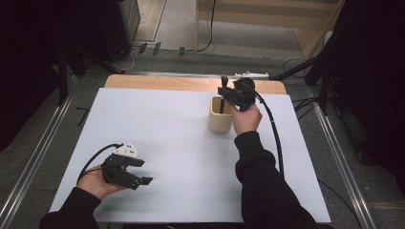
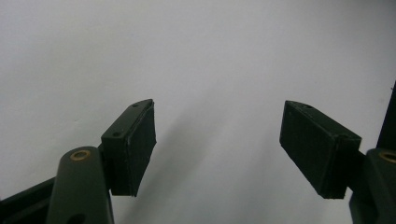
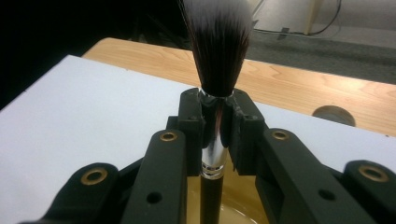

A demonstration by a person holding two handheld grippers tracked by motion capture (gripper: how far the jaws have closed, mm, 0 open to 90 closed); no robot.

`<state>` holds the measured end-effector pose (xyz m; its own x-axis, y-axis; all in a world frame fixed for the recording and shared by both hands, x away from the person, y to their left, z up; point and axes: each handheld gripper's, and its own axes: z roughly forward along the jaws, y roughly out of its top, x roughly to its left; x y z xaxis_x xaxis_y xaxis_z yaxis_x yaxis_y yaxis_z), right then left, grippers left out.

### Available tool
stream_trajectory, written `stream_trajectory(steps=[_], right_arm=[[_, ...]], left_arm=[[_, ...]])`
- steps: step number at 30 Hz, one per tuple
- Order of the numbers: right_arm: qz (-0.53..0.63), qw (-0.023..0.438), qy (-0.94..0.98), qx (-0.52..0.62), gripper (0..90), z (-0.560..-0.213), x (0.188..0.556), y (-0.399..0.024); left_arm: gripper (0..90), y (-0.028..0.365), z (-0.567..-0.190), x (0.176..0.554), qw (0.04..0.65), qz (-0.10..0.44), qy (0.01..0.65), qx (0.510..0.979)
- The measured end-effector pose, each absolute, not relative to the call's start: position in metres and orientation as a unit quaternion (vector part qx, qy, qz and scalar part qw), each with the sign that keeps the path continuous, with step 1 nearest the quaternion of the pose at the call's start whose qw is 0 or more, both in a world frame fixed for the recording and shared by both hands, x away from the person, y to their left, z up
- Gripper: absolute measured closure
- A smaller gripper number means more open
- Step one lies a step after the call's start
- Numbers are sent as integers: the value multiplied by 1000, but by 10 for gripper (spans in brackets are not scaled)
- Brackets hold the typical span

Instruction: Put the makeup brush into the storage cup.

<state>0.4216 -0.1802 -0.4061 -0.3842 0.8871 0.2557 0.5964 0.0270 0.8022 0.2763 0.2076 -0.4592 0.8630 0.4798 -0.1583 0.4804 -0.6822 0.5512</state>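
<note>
High view gives us the broadest layout: a white table (image 1: 181, 143) with a strip of bare wood along its far edge, a tan cylindrical cup (image 1: 220, 116) standing upright toward the far right of the sheet, and our two handheld tools well apart from each other. Our right gripper (image 1: 223, 89) hangs directly over the cup's mouth, and in the right gripper view it (image 3: 215, 109) is pinched on the silver ferrule of a makeup brush (image 3: 217, 51), bristles up, with the black handle running down into the cup's yellowish inside (image 3: 243, 205). We judge the step in hand to be standing the brush in the cup; to do it well we should keep the handle vertical and centred in the mouth, lower until the end meets the bottom, then part the jaws slowly so the brush settles against the wall without tipping the cup. Our left gripper (image 1: 143, 171) rests low at the near left of the table, and in the left gripper view it (image 2: 217, 140) is spread wide, holding nothing, with bare white surface between its pads.
</note>
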Motion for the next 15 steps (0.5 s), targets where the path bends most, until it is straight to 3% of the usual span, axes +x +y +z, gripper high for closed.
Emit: stream_trajectory(steps=[15], right_arm=[[441, 166, 702, 533, 783, -410, 421, -181]], left_arm=[[276, 208, -459, 276, 301, -1, 262, 917]])
